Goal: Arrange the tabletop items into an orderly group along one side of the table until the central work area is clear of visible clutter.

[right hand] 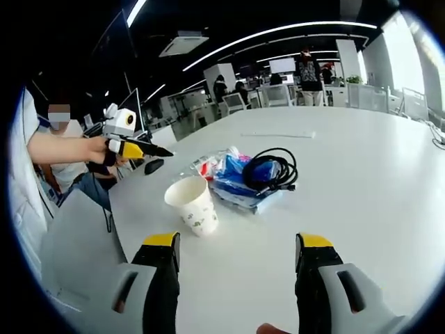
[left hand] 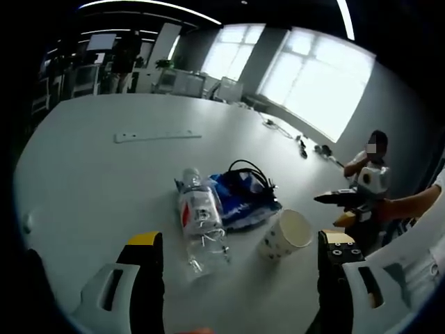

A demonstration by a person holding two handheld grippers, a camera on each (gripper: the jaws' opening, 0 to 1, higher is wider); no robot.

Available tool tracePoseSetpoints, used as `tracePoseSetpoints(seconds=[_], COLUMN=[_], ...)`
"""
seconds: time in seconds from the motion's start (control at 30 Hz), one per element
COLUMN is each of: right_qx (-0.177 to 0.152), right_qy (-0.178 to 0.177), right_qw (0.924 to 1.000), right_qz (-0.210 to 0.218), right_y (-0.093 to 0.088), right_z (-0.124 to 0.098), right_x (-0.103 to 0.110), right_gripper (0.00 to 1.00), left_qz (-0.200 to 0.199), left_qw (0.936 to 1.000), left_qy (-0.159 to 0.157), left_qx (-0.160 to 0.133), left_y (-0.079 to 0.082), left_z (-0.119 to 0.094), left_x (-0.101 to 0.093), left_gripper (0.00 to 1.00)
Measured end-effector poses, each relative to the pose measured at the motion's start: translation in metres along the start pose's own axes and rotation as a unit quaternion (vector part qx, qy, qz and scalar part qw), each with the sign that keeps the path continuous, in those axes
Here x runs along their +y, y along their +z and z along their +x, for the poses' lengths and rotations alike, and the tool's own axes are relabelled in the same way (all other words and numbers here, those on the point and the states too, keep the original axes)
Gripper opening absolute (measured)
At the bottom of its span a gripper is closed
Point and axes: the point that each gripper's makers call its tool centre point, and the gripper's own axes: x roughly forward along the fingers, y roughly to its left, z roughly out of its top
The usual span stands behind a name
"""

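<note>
A clear plastic bottle (left hand: 201,224) with a red-and-white label lies on its side on the white table (left hand: 90,181). Behind it a blue packet (left hand: 245,203) carries a coiled black cable (left hand: 248,172). A white paper cup (left hand: 288,236) stands to their right. My left gripper (left hand: 240,245) is open just short of the bottle, holding nothing. In the right gripper view the cup (right hand: 193,203) stands nearest, with the packet (right hand: 236,182) and cable (right hand: 272,170) behind it. My right gripper (right hand: 236,247) is open and empty, short of the cup.
A white power strip (left hand: 157,136) lies far back on the table. More cables (left hand: 300,142) lie near the window side. A person's arm (right hand: 66,147) holds a gripper (right hand: 142,149) beyond the table edge, left of the cup. Desks and people stand in the background.
</note>
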Motion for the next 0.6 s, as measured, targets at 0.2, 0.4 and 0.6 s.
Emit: tracePoseSetpoints(seconds=[0.2,0.4,0.6], right_qx=[-0.002,0.0,0.002], right_qy=[-0.001,-0.004,-0.009], right_qw=[1.0,1.0,0.9999], right_qz=[0.002,0.007,0.013], right_y=[0.0,-0.004,-0.007], right_z=[0.0,-0.003,-0.007], right_x=[0.0,-0.002,-0.006], right_gripper=[0.65,0.65,0.64], left_qz=[0.005,0.008,0.007], left_qw=[0.9999,0.9996,0.9992], left_qy=[0.011,0.014,0.025], left_qx=[0.01,0.021,0.029], left_y=[0.001,-0.002,-0.005], left_z=[0.008,0.014,0.022], left_x=[0.005,0.007,0.011], left_gripper=[0.89,0.89,0.88])
